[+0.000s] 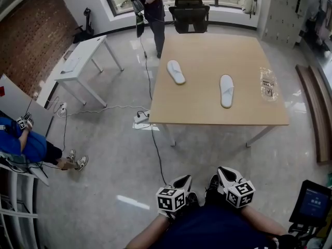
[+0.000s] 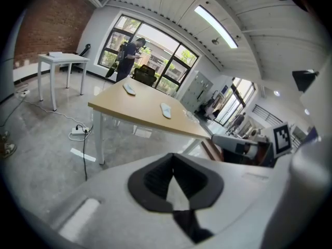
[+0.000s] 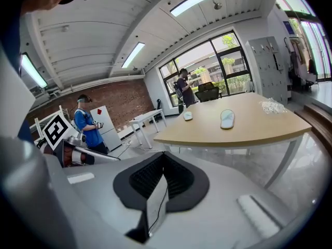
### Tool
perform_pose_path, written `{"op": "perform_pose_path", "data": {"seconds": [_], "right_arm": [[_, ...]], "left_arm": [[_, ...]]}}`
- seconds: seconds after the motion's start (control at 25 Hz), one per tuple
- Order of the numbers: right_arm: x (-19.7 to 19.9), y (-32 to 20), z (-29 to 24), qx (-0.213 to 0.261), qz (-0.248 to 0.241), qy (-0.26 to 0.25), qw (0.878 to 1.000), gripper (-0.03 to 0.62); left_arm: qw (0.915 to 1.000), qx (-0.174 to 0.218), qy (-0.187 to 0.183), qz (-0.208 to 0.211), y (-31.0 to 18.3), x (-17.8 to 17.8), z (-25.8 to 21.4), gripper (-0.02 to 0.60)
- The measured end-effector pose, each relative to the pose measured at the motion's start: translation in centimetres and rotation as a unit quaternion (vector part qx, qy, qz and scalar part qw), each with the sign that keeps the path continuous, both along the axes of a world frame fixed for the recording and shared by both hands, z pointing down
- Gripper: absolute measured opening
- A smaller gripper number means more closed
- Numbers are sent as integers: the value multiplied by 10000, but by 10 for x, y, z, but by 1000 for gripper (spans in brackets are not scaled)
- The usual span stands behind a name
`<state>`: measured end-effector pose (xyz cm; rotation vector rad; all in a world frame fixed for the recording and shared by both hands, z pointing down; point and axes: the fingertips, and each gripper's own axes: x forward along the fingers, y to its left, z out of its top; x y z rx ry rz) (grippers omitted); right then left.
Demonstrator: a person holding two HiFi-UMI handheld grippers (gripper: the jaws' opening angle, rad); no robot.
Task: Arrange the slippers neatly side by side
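Slippers well ahead of both tools, out on the surface (image 1: 207, 113), neither within reach yet. Left slipper (image 1: 176, 71) on the far left part, long axis slanted, far end leaning left and near end leaning right. Right slipper (image 1: 226, 91) closer to the front edge and well apart from its mate, long axis almost straight away from the wearer, with a crumpled plastic bag (image 1: 268, 83) off to its right near the edge. Not parallel, not level, not side by side.

Left tool (image 1: 182, 181) and right tool (image 1: 224, 174) low and tight against the body, a stretch of bare floor (image 1: 119, 154) between them and the front edge. Jaws of each pressed together, nothing caught between.

Looks like the approach stage, arranging not begun. Likely split: right tool nearer the right slipper, left tool nearer the left one. Probably best to swing the slanted left slipper until parallel with the other, then slide it across to close the gap.
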<state>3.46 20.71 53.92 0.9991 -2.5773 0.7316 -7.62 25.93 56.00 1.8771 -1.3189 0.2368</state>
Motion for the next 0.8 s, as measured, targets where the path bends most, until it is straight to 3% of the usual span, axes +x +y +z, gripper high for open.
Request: {"op": "perform_pose_path", "data": {"seconds": [0.32, 0.52, 0.8], "right_arm": [[13, -59, -4, 56, -31, -228, 9997, 11], [45, -113, -7, 53, -160, -368, 9992, 11], [58, -133, -3, 20, -89, -495, 9987, 11]], "left_arm": [[9997, 146, -146, -113, -59, 16, -11, 3], [9991, 238, -237, -248, -115, 52, -22, 3], [9990, 162, -238, -331, -127, 59, -16, 3]]}}
